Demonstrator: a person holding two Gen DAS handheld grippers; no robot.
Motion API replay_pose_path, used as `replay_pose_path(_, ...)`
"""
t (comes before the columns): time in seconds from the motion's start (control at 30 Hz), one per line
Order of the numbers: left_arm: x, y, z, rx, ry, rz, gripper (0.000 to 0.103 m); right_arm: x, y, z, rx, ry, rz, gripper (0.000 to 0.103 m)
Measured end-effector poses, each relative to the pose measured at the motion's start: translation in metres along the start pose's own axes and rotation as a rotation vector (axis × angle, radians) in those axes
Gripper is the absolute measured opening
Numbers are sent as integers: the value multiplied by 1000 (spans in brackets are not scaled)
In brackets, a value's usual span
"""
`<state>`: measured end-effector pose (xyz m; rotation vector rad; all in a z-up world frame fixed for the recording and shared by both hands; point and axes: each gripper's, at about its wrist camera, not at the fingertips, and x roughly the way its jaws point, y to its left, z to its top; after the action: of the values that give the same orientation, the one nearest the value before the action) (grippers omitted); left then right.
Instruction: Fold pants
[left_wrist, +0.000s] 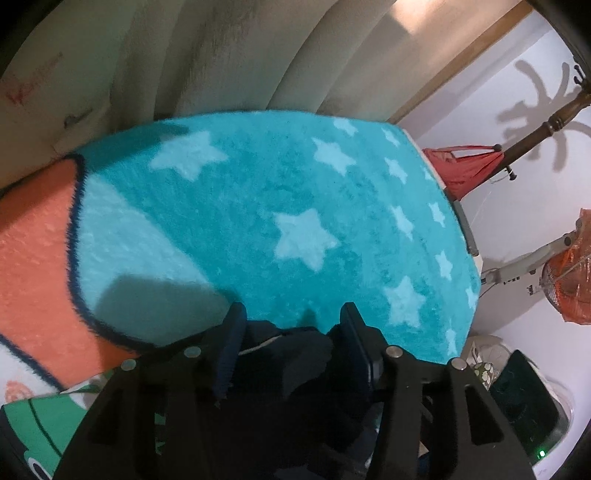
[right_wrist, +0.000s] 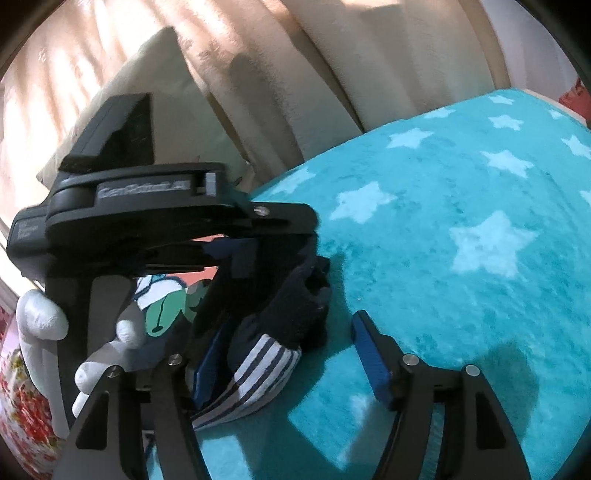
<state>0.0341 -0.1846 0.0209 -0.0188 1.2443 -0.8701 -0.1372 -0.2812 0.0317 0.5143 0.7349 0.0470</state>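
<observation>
The dark navy pants (left_wrist: 291, 358) lie bunched on the teal star blanket (left_wrist: 295, 184). In the left wrist view my left gripper (left_wrist: 292, 310) stands open, and the crumpled cloth sits loosely between its fingers. In the right wrist view the pants (right_wrist: 295, 314) show a white-striped band (right_wrist: 266, 362). My right gripper (right_wrist: 291, 325) is open around that bundle. The cloth lies by its left pad (right_wrist: 207, 369), and teal blanket shows between the cloth and its right pad (right_wrist: 369, 354). The left gripper's black body (right_wrist: 147, 206) hangs just above the pants, held by a white-gloved hand (right_wrist: 40, 321).
An orange and white cartoon patch (left_wrist: 33, 258) covers the blanket's left side. Beige curtains (left_wrist: 221, 55) hang behind the bed, with a pillow (right_wrist: 159, 66) against them. Past the bed's right edge are a red bag (left_wrist: 461, 166), a fan (left_wrist: 569, 277) and a dark appliance (left_wrist: 524, 402).
</observation>
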Motion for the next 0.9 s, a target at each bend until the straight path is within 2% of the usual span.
replay_pose_path(0.13, 8, -2, 0, 13, 21, -23, 59, 6, 3, 3, -6, 16, 14, 71)
replay_pose_path(0.2, 9, -5, 1, 33, 32, -20, 55, 10, 5, 5, -5, 24, 35, 69)
replay_pose_path(0.23, 8, -8, -1, 57, 36, -16, 32, 11, 6, 6, -7, 29, 40, 64)
replay_pose_path(0.27, 7, -11, -2, 74, 37, 3, 20, 15, 6, 7, -3, 39, 47, 38)
replay_pose_path(0.3, 5, -12, -4, 84, 38, 1, 13, 16, 4, 7, 8, 49, 60, 25)
replay_pose_path(0.5, -40, -12, -14, 66, -72, -49, 13, -2, 12, 10, 6, -8, 121, 21)
replay_pose_path(0.63, -75, -6, -28, 54, -158, -47, 13, -12, 42, 11, -88, -24, 150, 21)
replay_pose_path(0.8, -111, 21, -56, -24, -251, -41, 13, -3, 83, 1, -217, -1, 176, 22)
replay_pose_path(0.87, -120, 41, -68, -87, -277, -34, 20, 5, 99, -7, -276, 19, 175, 23)
replay_pose_path(0.9, -124, 49, -73, -114, -287, -23, 31, 8, 106, -10, -300, 23, 169, 24)
